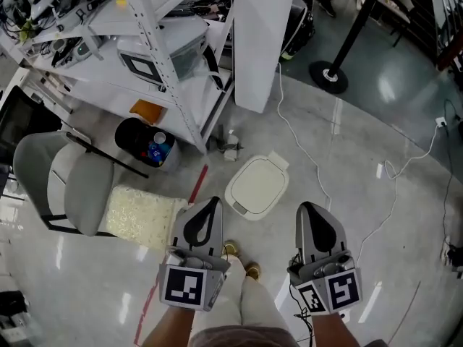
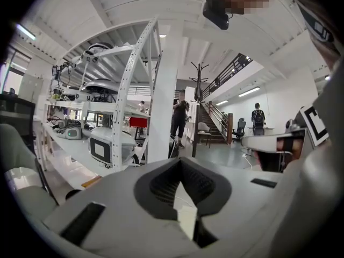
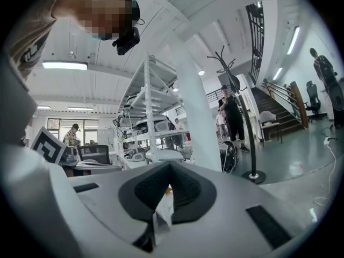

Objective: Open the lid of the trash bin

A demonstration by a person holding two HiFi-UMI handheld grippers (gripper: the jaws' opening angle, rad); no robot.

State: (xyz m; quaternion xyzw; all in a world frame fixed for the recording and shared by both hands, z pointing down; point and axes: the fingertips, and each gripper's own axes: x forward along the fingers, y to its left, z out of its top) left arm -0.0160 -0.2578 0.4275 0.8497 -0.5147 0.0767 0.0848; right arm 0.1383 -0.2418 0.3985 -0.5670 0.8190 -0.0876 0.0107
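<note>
The trash bin (image 1: 257, 186) stands on the grey floor ahead of my feet, its cream-white lid down and flat. Both grippers are held close to my body, above the floor and short of the bin. In the head view my left gripper (image 1: 210, 203) points at the bin's near left edge, its jaws together and holding nothing. My right gripper (image 1: 310, 209) hangs to the bin's right, jaws also together and empty. The left gripper view (image 2: 183, 200) and the right gripper view (image 3: 165, 200) look out level across the room, so the bin is hidden in both.
A white shelving rack (image 1: 166, 56) and a white pillar (image 1: 260, 42) stand beyond the bin. A black open bin (image 1: 148, 144), a grey chair (image 1: 69, 183) and a pale bag (image 1: 145, 212) lie left. A white cable (image 1: 318, 172) trails right of the bin.
</note>
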